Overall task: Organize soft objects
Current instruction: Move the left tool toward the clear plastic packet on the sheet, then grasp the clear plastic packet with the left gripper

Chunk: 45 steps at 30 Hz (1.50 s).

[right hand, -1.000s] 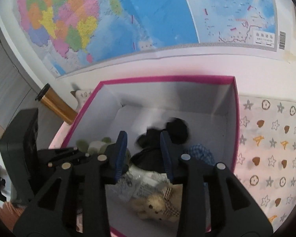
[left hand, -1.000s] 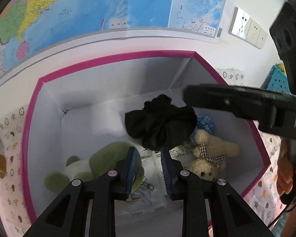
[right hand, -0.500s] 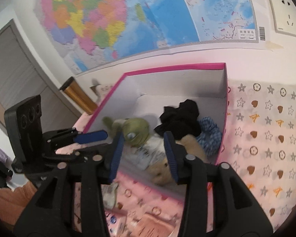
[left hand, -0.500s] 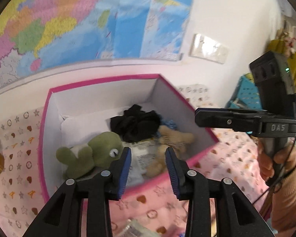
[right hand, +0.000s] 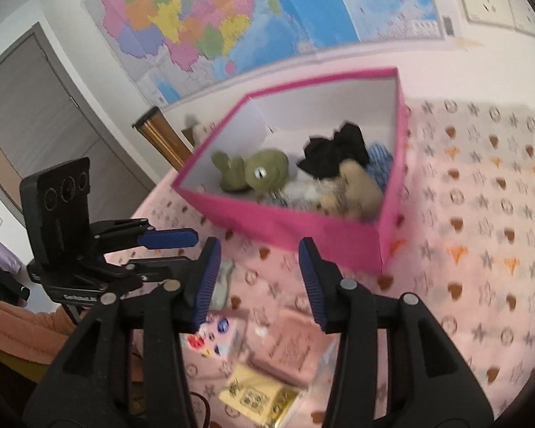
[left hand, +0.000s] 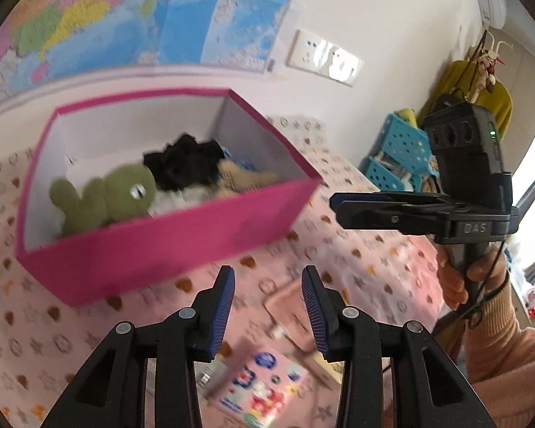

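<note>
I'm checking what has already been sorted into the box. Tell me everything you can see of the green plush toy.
The green plush toy is a soft, fuzzy olive-green animal with a rounded head, one white eye with a dark pupil showing, and stubby limbs. It lies on its side inside the pink box, at the end away from the tan teddy bear. Its head rests beside the black cloth and over a white packet. Neither gripper touches it.

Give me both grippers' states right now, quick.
Left gripper: open, nothing between its fingers.
Right gripper: open, nothing between its fingers.
</note>
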{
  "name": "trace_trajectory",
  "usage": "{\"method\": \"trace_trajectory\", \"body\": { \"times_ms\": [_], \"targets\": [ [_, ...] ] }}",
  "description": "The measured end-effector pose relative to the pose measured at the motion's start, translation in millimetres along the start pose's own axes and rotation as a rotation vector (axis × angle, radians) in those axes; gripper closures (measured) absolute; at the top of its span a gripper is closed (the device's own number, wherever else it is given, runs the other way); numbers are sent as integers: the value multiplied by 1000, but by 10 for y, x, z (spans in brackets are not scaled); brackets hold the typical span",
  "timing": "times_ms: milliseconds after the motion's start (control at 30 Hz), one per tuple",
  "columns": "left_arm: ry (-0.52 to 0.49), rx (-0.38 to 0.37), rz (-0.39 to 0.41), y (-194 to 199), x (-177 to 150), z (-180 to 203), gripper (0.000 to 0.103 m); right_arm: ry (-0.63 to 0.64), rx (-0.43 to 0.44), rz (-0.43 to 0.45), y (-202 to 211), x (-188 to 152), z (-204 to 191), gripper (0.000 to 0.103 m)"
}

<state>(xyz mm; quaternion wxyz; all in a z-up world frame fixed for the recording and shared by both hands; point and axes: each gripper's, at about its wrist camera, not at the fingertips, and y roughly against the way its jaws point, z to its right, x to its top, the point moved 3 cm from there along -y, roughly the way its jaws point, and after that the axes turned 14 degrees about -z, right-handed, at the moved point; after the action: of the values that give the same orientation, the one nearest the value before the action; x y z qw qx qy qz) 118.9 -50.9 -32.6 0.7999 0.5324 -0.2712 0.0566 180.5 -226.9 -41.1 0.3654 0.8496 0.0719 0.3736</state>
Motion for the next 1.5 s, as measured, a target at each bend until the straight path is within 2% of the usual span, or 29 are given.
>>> {"method": "trace_trajectory", "body": {
  "times_ms": [433,800,1033,1200,1333,1500],
  "targets": [
    [2,-107,-129,-460,-327,229,64,-129,-22,-85,-316,-572,295,55],
    [17,-95,-208,-720,-393,265,64,-181,-40,-113,-491,-789,401,55],
    [32,-54,-204,-685,-420,193,63,-179,-62,-116,-552,-806,413,56],
    [73,-45,-153,-464,-497,21,64,-188,-66,-108,-533,-803,424,56],
    [166,-15,-101,-193,-647,-272,64,-157,-67,-62,-424,-724,316,55],
    [297,51,-67,14,-857,-664,64,-52,19,-79,-567,-513,-9,56]
  ]
}}
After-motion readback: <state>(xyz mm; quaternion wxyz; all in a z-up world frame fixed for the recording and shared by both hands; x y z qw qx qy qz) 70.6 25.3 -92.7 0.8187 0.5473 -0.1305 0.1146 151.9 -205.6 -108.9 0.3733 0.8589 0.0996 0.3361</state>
